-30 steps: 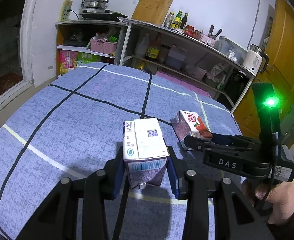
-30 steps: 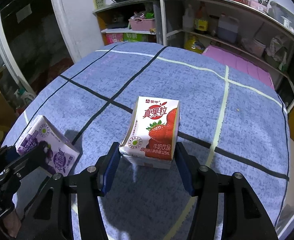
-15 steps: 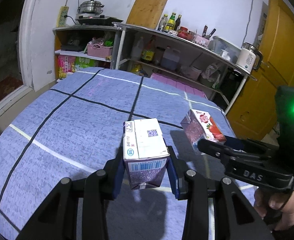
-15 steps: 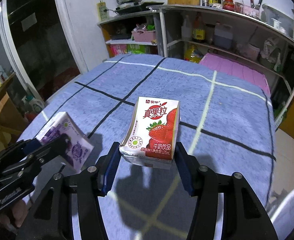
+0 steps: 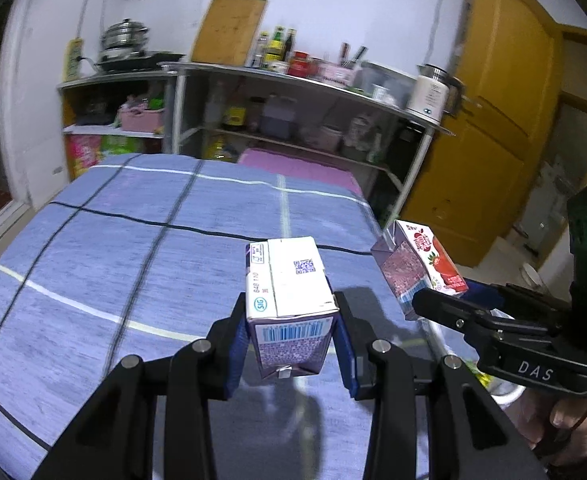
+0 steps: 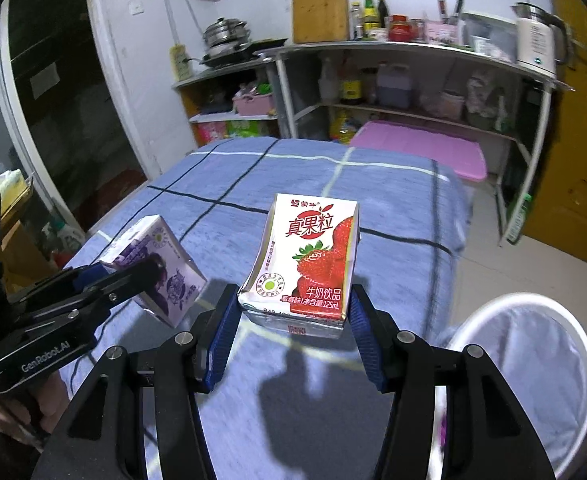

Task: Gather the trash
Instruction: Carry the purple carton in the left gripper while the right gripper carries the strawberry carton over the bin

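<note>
- At the far left of the right wrist view, a hand (image 6: 21,412) shows low in the corner, wrapped around the handle of the left gripper (image 6: 149,280).
- That left gripper has its jaws clamped on a purple carton (image 5: 289,304), blue pads pressed to both sides; the carton is tilted and held clear of the cloth (its shadow falls on the fabric beneath).
- In the left wrist view the purple carton shows a white top panel with a small printed code square and a barcode on the face nearest the camera.
- Under both cartons lies the table (image 5: 93,248), covered in a blue cloth crossed by dark and pale lines.
- To the right of the purple one, the strawberry carton (image 6: 305,260) sits between the blue pads of the right gripper (image 6: 293,332), jaws closed on its two sides; it too is off the table, with a dented left edge and red-and-white print of strawberries.
- The two cartons are near each other but apart.
- Low at the right of the right wrist view stands a white bin (image 6: 533,360), lined with a pale bag, beside the table's edge and just beyond the right gripper's finger.
- Behind the table, metal shelves (image 6: 413,80) carry bottles, a pot and a white kettle (image 6: 535,44), with a wooden board (image 6: 319,8) leaning on the wall.
- At the far right is a yellow door (image 5: 493,120).
</note>
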Tool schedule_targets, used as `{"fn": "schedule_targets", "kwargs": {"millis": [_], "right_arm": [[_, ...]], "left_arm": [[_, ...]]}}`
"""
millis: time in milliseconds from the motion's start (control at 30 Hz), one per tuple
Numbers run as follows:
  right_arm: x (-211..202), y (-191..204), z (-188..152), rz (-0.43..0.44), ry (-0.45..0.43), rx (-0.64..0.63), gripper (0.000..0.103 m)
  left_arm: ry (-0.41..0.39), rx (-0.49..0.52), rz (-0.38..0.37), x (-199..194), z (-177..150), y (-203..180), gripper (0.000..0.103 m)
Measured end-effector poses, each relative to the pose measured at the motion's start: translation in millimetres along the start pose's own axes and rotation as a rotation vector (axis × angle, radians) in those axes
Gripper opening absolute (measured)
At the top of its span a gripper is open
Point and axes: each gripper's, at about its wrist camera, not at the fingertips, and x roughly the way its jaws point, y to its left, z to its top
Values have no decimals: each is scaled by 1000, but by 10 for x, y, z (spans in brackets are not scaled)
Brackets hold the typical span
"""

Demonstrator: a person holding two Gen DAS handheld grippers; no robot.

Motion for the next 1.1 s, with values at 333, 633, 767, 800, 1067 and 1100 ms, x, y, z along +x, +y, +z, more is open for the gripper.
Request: {"fn": "schedule_targets", "kwargs": {"millis": [333, 633, 767, 800, 1067, 1100], "right_arm": [[-542, -558, -391, -81, -29, 101, 55], [-756, -1123, -709, -154, -14, 211, 55], [-791, -1290, -819, -173, 0, 241, 55], [-791, -1330, -839, -176, 4, 246, 55], [-768, -1595, -1013, -198, 44, 287, 55], [-763, -1618, -1035, -199, 50, 291, 55]], "left_arm": [[40, 102, -112, 65, -115, -749, 40], [93, 170, -202, 275, -217, -1318, 40], [115, 195, -235, 368, -252, -1524, 40], [120, 199, -241, 391, -258, -1563, 40], [164, 235, -278, 568, -333, -1823, 40], [168, 239, -281, 588, -343, -1858, 40]]}}
